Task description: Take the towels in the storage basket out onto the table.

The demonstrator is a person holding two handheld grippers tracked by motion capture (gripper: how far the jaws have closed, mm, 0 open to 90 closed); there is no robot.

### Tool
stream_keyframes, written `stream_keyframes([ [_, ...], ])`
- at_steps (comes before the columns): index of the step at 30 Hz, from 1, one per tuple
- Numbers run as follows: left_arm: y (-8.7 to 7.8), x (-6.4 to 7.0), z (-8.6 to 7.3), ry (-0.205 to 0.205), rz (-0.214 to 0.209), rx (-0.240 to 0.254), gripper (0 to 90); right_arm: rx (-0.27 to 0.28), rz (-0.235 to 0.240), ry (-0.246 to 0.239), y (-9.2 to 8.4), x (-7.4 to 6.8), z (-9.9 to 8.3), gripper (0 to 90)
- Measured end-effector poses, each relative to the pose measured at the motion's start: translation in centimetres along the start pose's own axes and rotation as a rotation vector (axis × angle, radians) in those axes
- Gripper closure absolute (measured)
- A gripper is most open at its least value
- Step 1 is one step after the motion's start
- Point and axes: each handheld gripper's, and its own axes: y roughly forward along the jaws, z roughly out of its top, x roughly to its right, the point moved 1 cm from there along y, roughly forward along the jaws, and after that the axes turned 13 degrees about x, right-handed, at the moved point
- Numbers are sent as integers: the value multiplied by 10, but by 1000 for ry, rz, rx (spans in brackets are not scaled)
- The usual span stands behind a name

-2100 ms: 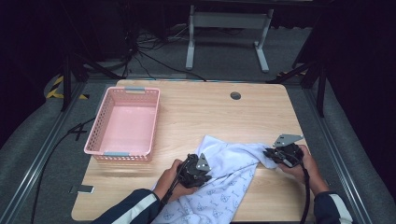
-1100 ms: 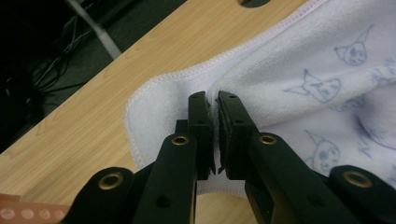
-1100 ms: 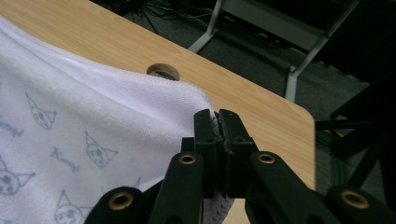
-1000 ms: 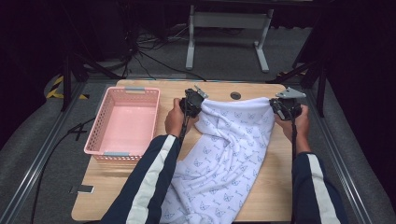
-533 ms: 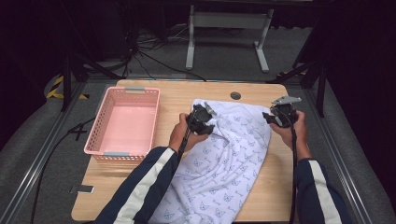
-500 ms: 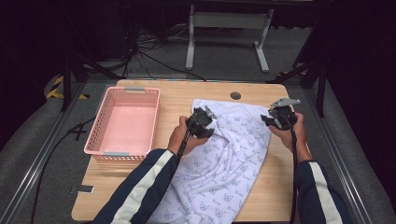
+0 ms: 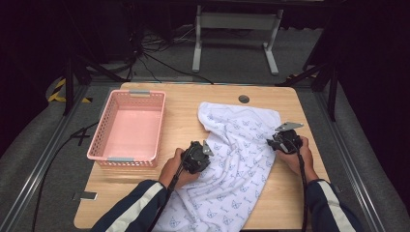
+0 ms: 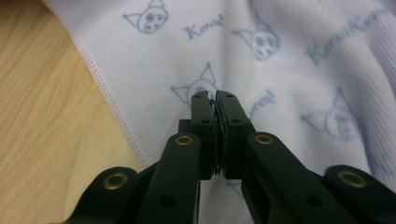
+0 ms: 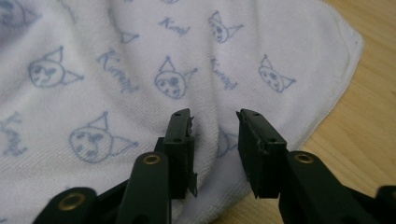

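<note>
A white towel (image 7: pixel 237 145) printed with blue cat faces lies spread on the wooden table (image 7: pixel 183 111), its near end hanging over the front edge. My left gripper (image 7: pixel 196 157) rests at the towel's left edge. In the left gripper view its jaws (image 8: pixel 213 95) have just closed, shut together above the towel (image 8: pixel 289 70) with no cloth between them. My right gripper (image 7: pixel 283 140) sits at the towel's right edge. In the right gripper view its jaws (image 9: pixel 214 114) have been closing slightly but stand apart over the towel (image 9: pixel 116 70), near a rounded corner, pressing on nothing.
An empty pink plastic basket (image 7: pixel 101 130) stands on the left half of the table. A round cable hole (image 7: pixel 243 99) sits near the far edge. Bare wood shows beside the towel (image 8: pixel 42 116) and at its corner (image 9: pixel 369 116). Dark floor, cables and a metal stand lie beyond.
A second ago both grippers held the towel up by its far edge. It now lies flat, and both hands have dropped and drawn back toward the near side, the left one farther.
</note>
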Motion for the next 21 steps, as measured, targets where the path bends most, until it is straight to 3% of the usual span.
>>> stream_keyframes([
  [3,-11,5,-11,3,28,-8,890,-8,-75,-47,3,5,1,679],
  [7,-21,6,-19,-4,80,-27,892,-12,-99,-46,11,13,5,672],
  [10,-27,6,-23,-33,109,-51,892,-24,-126,-83,19,18,11,662],
  [12,-28,4,-25,-38,133,-39,892,-22,-128,-71,25,22,14,653],
  [14,-29,1,-26,-76,152,-26,883,-15,-135,-49,27,24,15,621],
  [15,-29,0,-27,-68,144,-5,870,-3,-148,-46,27,24,15,565],
  [16,-30,-1,-26,-55,141,1,870,-3,-148,-46,27,24,15,565],
  [17,-32,0,-26,-63,164,24,849,3,-151,-33,26,24,14,555],
  [19,-40,3,-22,-47,141,86,768,44,-86,8,17,24,10,530],
  [20,-46,6,-21,-31,147,97,724,60,-82,9,11,23,10,529],
  [21,-51,9,-20,-21,124,115,704,67,-61,16,5,22,10,518],
])
